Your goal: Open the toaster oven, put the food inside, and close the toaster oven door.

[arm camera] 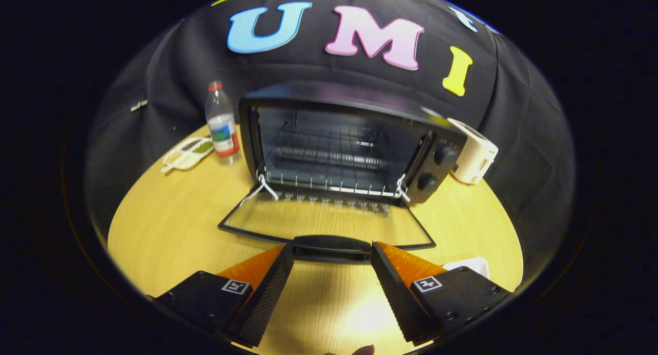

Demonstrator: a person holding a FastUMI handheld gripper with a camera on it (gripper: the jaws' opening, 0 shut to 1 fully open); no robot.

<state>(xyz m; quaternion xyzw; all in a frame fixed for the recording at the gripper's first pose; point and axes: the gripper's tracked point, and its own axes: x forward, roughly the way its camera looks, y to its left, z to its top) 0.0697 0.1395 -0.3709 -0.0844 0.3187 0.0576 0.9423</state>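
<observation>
A black boxy metal toaster oven (349, 144) stands on the round pale-wood table (169, 226), in the middle of the frame, its long axis running left to right and slightly down toward the right. Its mouth faces the gripper. The glass door with a black frame (329, 224) is folded fully down and lies nearly flat over the tabletop, its wide black handle (331, 243) at the edge nearest the gripper. White hinge arms show at both lower corners of the opening. Inside, a wire rack (329, 162) spans the cavity. Two round black knobs (437, 167) sit one above the other on the oven's right panel.

The gripper (331, 257) is at the bottom centre of the frame with its two fingers spread wide apart, holding nothing; the fingertips flank the door handle, which lies just ahead of and between them, and I cannot tell whether they touch it.

In the upper left, beside the oven, a clear plastic bottle with a red cap (222, 124) stands upright, and left of it lies a white divided tray (187, 153) with small portions of food. Right of the oven is a cream-white boxy appliance (475, 157). A white object (470, 265) peeks out behind the right finger. A fingertip (362, 350) of a person shows at the bottom edge.
</observation>
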